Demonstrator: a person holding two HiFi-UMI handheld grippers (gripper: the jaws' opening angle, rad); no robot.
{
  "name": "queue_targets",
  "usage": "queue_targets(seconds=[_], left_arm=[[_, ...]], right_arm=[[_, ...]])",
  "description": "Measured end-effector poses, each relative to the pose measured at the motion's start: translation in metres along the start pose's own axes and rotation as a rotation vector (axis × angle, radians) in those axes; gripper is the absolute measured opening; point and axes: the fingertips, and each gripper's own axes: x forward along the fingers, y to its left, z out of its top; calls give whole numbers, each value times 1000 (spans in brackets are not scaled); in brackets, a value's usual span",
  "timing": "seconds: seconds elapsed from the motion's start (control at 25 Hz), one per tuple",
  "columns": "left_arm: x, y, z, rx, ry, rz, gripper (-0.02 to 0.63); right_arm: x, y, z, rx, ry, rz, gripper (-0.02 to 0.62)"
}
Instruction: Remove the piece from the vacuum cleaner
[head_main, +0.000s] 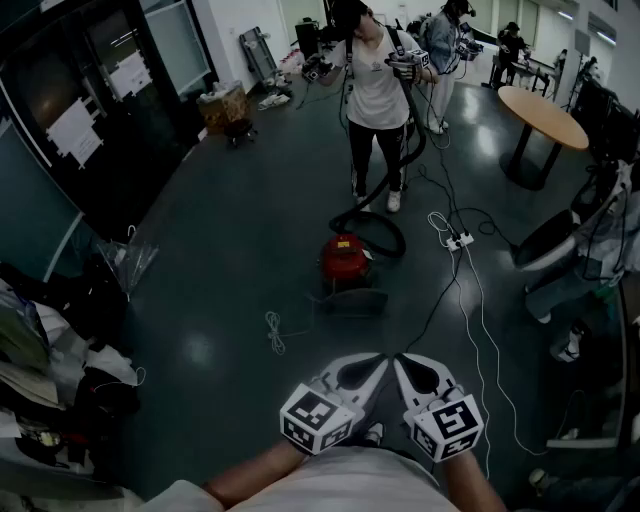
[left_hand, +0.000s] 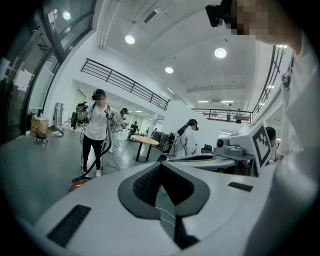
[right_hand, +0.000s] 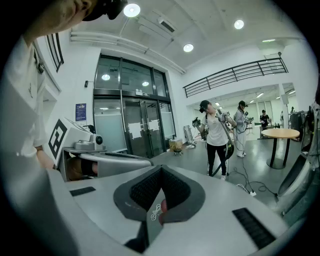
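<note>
A small red vacuum cleaner (head_main: 345, 260) stands on the dark floor ahead of me, its black hose (head_main: 392, 190) curling up to a person in a white shirt (head_main: 378, 85) who holds the far end. My left gripper (head_main: 378, 362) and right gripper (head_main: 398, 362) are close to my body at the bottom of the head view, side by side, tips almost touching. Both are shut with nothing between the jaws, well short of the vacuum. In the left gripper view the vacuum cleaner (left_hand: 76, 184) shows small at the left, with the person (left_hand: 96, 132) behind it. In the right gripper view the same person (right_hand: 217, 137) stands holding the hose.
White cables and a power strip (head_main: 458, 240) lie right of the vacuum, and a coiled white cord (head_main: 274, 332) lies left of it. A round wooden table (head_main: 542, 118) stands far right. Bags and clutter (head_main: 60, 340) line the left wall; a seated person (head_main: 590, 260) is at the right.
</note>
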Motion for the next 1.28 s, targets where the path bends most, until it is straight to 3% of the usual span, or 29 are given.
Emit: queue_targets(seconds=[0.56,1.28], left_arm=[[4,-6,-5,2,1,24,6],[14,12,-18,-13,-6,132,6]], right_arm=[[-10,-2,0,15,-26,36,14],[-8,-30,-8,23,-29,92,14]])
